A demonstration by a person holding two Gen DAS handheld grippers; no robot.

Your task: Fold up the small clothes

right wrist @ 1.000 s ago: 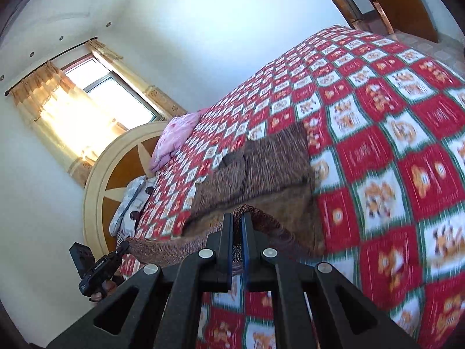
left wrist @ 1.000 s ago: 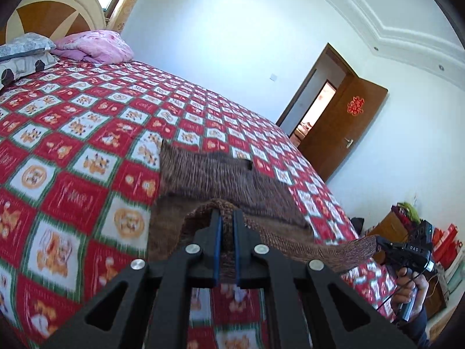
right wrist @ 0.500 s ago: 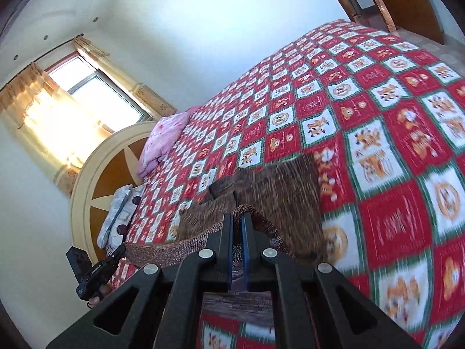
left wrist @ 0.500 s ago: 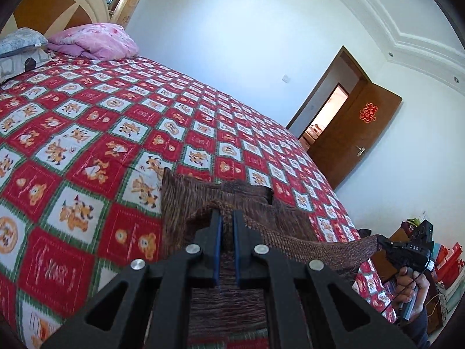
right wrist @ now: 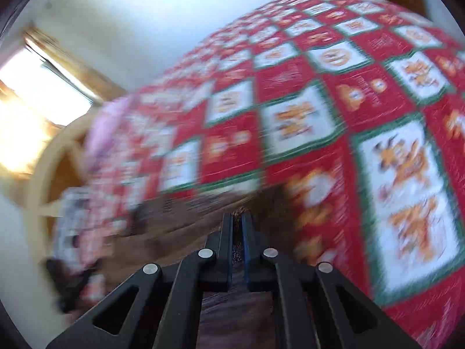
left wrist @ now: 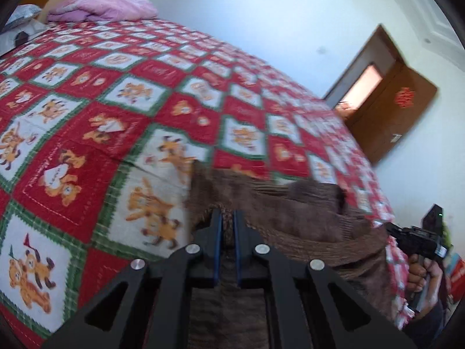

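Note:
A brown knitted garment (left wrist: pixel 296 218) lies on the red patchwork bedspread (left wrist: pixel 87 110), its near edge held up and stretched between both grippers. My left gripper (left wrist: pixel 227 218) is shut on one corner of that edge. My right gripper (right wrist: pixel 238 221) is shut on the other corner; the garment (right wrist: pixel 180 215) shows blurred to its left. The right gripper and the hand holding it also appear at the right of the left wrist view (left wrist: pixel 418 241). The lifted edge sits close above the garment's far part.
A pink pillow (left wrist: pixel 101 7) and a grey pillow (left wrist: pixel 20 17) lie at the wooden headboard. An open brown door (left wrist: pixel 392 116) stands past the bed's far side. A bright window with curtains (right wrist: pixel 37 87) is near the headboard. The right wrist view is motion-blurred.
Both grippers have carried the garment's held edge forward and down over its far part, closer to the bedspread. The folded garment looks shorter. Both stay shut on the cloth.

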